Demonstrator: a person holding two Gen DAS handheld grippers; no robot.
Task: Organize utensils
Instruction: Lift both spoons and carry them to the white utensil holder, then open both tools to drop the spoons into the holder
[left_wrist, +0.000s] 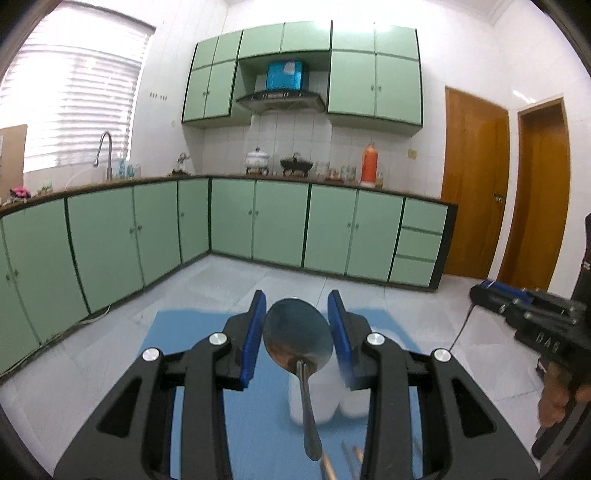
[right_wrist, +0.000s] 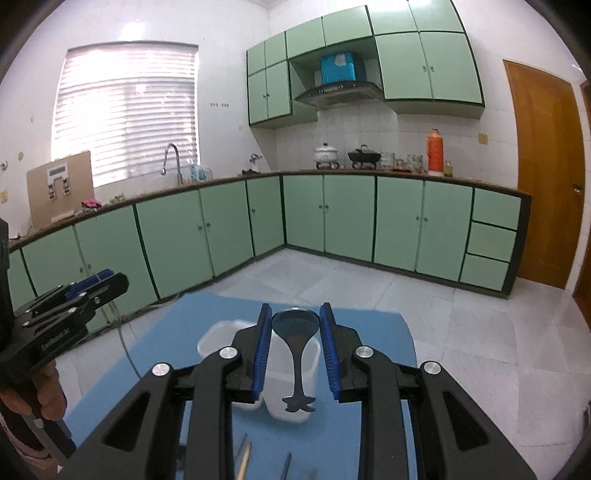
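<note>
My left gripper is shut on a shiny metal spoon. Its blue pads press the sides of the bowl and the handle hangs down toward the camera. My right gripper is shut on a small dark spoon, gripped by the bowl, its tail-shaped handle end hanging below. Both spoons are held in the air above a blue mat. Two white plastic containers stand side by side on the mat beneath the grippers. Each gripper also shows at the edge of the other's view.
Several more utensils lie on the mat near its front edge, partly hidden by the gripper bodies. Pale floor tiles surround the mat. Green cabinets and a counter with pots run along the far walls; wooden doors are on the right.
</note>
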